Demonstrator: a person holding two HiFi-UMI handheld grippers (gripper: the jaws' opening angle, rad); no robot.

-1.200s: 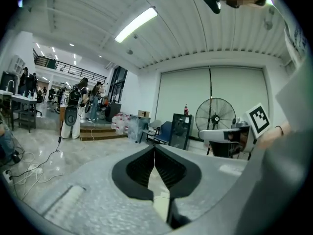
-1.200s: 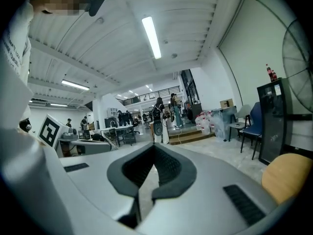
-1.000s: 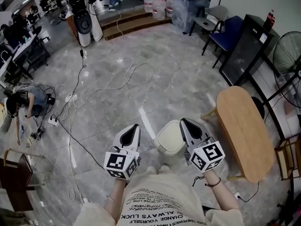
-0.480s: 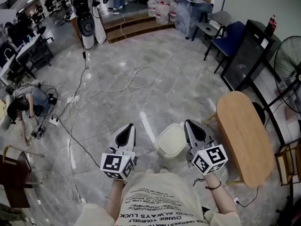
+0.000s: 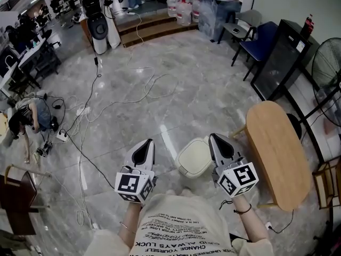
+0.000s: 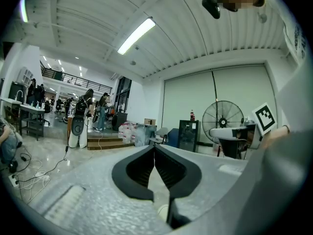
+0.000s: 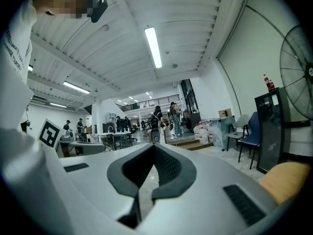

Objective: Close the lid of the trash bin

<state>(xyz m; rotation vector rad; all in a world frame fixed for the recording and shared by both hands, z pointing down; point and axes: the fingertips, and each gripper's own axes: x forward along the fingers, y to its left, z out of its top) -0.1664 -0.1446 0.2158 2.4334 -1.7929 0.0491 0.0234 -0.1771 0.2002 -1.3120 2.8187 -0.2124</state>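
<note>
Trash bin (image 5: 194, 157) — a cream-white plastic tub with a rounded-square top — stands on the polished grey marble floor (image 5: 213, 89) in the lower centre of the head view. It sits between the two grippers, near the oval light-wood table (image 5: 274, 143) at the lower right.

From straight above, its top reads as a smooth flat panel set inside a softly curved rim. Whether that lid is fully seated I cannot tell from this angle.

The bin looks hollow and light, its shell stiff but slick, so it would probably skid on the glossy floor if shoved sideways. A downward press on the flat of the lid, toward its free edge, seems the better hold. A pinch should not be needed.

The left gripper (image 5: 149, 142), grey with black ridged pads, has its jaws brought together at the tips with nothing between them. The right gripper (image 5: 212, 136) is likewise closed and empty — a blunt nose suited to pushing. Both hover above the floor, pointing toward the top of the frame on either side of the bin, not touching it.
</note>
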